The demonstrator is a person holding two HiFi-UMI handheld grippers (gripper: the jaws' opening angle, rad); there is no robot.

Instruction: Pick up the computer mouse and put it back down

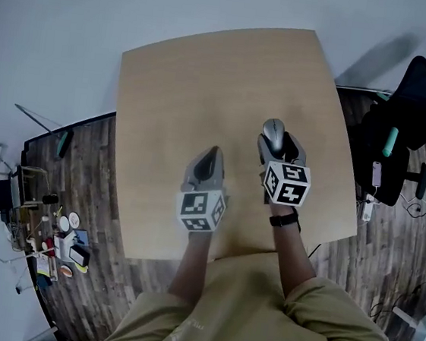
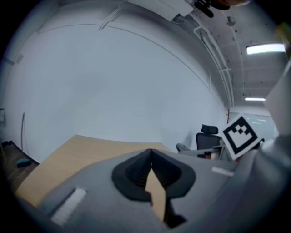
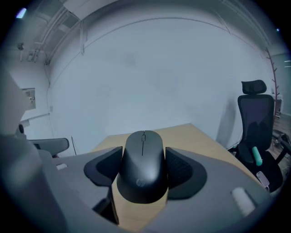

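We judge the pick-up half done and the put-down half in hand. The counter (image 1: 207,89), a broad slab of pale, matte wood grain with bowed edges and rounded corners, lies beneath both tools. Of the two grey moulded-plastic grippers, the right gripper (image 1: 275,144) carries the load: its jaws are clamped on the flanks of the computer mouse (image 3: 143,166), which appears to hang clear of the counter, over its right half and nose pointing away from us. The left gripper (image 1: 210,162) hovers just beside it, apart from the mouse, with its jaws together at the tips and nothing between them. The mouse is a low, smooth dome of dark, faintly satin plastic, tapering toward the front, and the black ribbed pads (image 3: 182,170) bite its curved sides. A slim scroll wheel (image 3: 143,136) splits the front. The next move calls for a level descent so that the flat underside meets the wood squarely, and only then for the jaws to part, since those rounded flanks would likely slip from a loosened grip.
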